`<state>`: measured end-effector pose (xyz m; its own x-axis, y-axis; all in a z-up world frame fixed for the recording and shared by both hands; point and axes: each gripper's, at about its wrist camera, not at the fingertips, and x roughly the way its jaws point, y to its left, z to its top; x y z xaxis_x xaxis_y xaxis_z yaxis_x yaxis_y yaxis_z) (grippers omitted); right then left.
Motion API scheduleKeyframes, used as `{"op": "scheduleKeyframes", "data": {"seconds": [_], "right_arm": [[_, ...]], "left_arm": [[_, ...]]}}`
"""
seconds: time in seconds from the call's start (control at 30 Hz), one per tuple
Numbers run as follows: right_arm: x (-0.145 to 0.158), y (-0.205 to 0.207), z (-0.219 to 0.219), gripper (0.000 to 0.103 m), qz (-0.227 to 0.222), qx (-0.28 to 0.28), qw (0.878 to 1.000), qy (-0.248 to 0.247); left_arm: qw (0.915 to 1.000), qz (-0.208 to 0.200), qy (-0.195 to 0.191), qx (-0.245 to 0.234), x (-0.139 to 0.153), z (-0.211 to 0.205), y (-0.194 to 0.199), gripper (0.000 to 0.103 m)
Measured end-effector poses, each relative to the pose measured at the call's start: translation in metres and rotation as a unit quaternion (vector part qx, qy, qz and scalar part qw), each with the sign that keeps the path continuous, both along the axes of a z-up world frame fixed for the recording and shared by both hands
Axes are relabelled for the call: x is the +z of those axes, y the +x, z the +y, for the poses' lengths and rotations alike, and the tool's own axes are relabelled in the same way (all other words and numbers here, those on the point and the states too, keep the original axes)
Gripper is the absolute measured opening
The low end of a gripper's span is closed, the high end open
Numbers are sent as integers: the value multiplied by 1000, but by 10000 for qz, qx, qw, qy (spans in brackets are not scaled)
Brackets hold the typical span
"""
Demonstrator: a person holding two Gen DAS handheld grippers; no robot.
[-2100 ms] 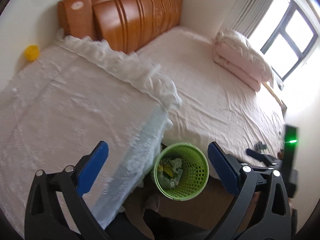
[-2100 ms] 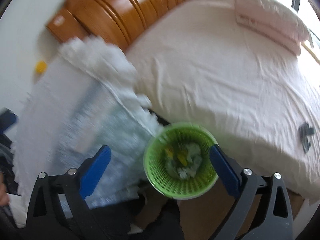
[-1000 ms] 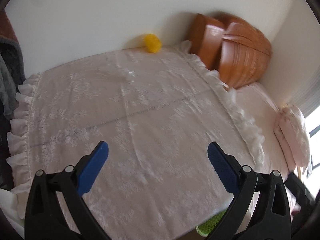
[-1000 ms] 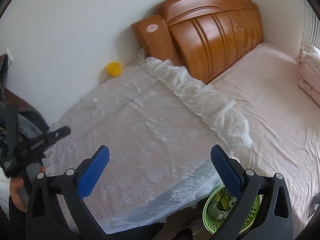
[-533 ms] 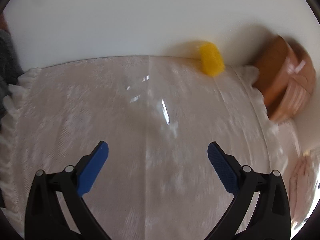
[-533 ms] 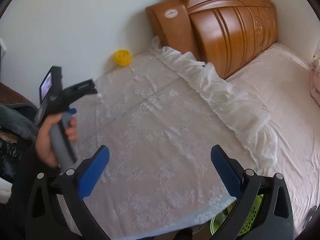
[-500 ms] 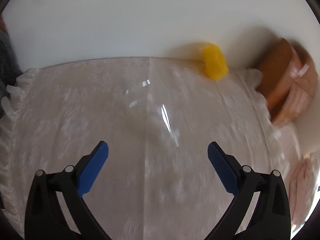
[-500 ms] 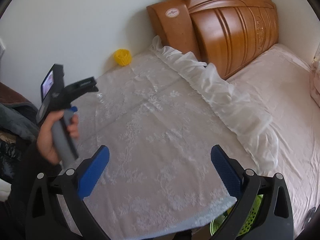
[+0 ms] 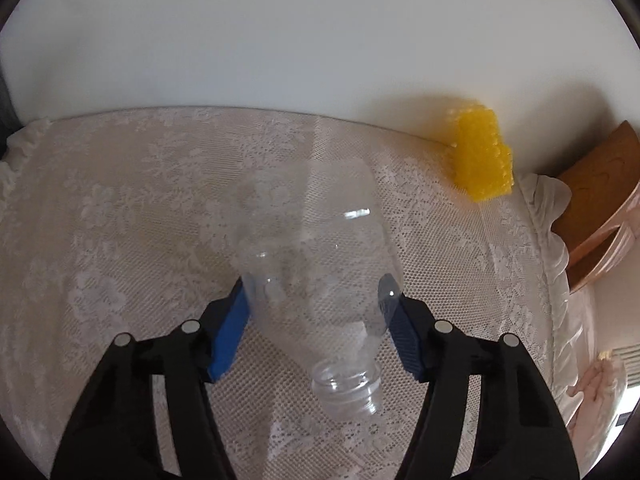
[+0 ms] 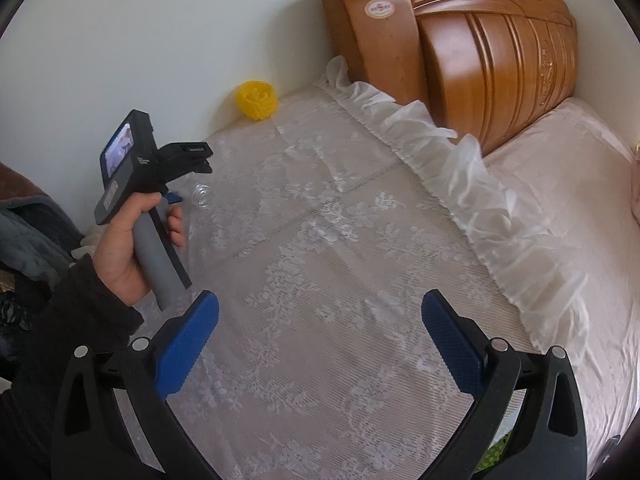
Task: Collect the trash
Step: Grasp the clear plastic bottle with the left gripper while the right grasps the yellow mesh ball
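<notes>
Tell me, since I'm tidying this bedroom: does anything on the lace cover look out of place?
Yes. A clear plastic bottle lies on its side, uncapped, on the lace cover, between the closing left tongs. A yellow object sits against the wall; what it is, I cannot tell.

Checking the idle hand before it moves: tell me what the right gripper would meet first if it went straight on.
Probably the lace cloth on the table: the right gripper points down at bare lace, nothing between its open jaws.

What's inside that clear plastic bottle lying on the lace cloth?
The bottle looks empty: the lace cloth shows through it and its mouth is uncapped. The closing left gripper pads cover parts of its sides.
</notes>
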<state>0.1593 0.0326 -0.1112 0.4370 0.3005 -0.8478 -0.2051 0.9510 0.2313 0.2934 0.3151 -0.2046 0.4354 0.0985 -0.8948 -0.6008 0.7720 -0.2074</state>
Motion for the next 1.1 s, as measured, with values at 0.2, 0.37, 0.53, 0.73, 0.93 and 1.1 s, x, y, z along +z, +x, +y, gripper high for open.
{"op": "scheduleKeyframes", "data": {"seconds": [0.2,0.37,0.53,0.73,0.93,1.1], "right_arm": [[-2,45,21,101,-78,124,9999,84],[-13,121,72,101,-211,461,9987,-89],[-41,204,145,101,-261,878,9950,-389],[-81,282,209,100,-482,801,9915,-902],[-99,314,222,68,-393,620,9934,-885],[-86,302,212,35,-462,677,9937,-761]], "left_arm": [[9996,-27,80,-282,1,2,1,62],[9990,-59,59,-438,6,19,-1,62],[9978,-198,191,-603,20,37,-9,62],[9966,-313,376,-666,28,56,-19,62],[9960,-388,457,-663,25,71,-12,62],[9953,-424,504,-706,31,65,-9,62]]}}
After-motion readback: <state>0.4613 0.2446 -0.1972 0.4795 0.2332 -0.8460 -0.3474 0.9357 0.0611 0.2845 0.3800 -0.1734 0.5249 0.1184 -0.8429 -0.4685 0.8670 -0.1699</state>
